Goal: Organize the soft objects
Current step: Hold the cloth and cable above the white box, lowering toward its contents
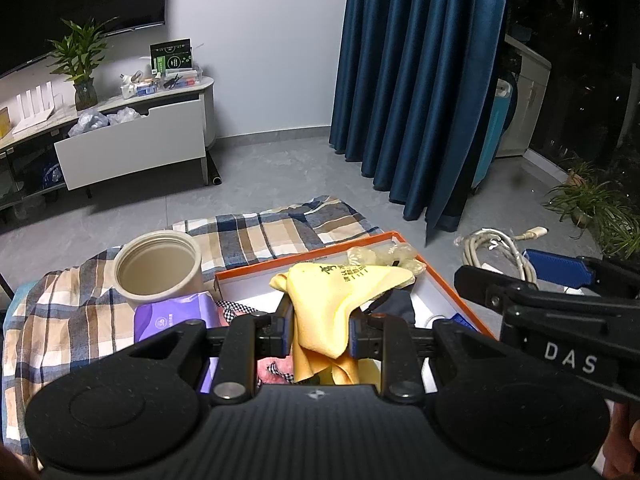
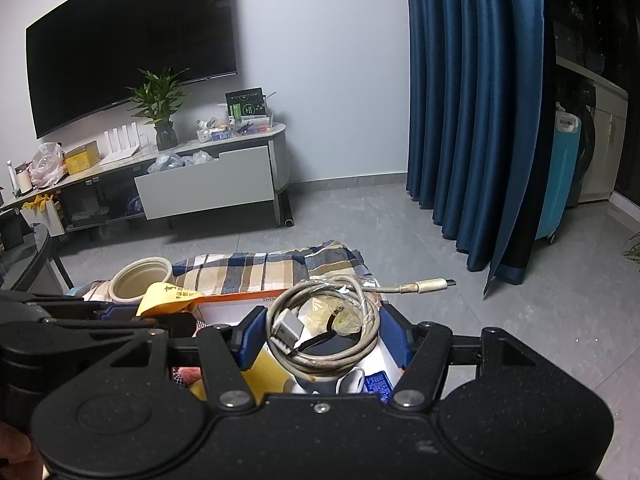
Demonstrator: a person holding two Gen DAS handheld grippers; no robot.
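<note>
My left gripper (image 1: 320,328) is shut on a yellow cloth (image 1: 328,300) with dark print and holds it over the orange-rimmed box (image 1: 304,258). The cloth also shows at the left of the right wrist view (image 2: 166,296). My right gripper (image 2: 322,334) is shut on a coiled grey USB cable (image 2: 320,320) over the same box (image 2: 240,298); its plug end (image 2: 430,284) sticks out to the right. In the left wrist view the right gripper (image 1: 560,280) is at the right with the cable (image 1: 496,252). The box holds a dark cloth (image 1: 390,304), clear wrapping (image 1: 384,256) and checked fabric.
A beige open jar (image 1: 158,266) and a purple wipes pack (image 1: 176,314) lie on a plaid cloth (image 1: 260,236) on the grey floor. A TV stand with an open drawer (image 1: 132,144) is at the back left. Blue curtains (image 1: 420,80) hang at the right, with potted plants (image 1: 592,200) beyond.
</note>
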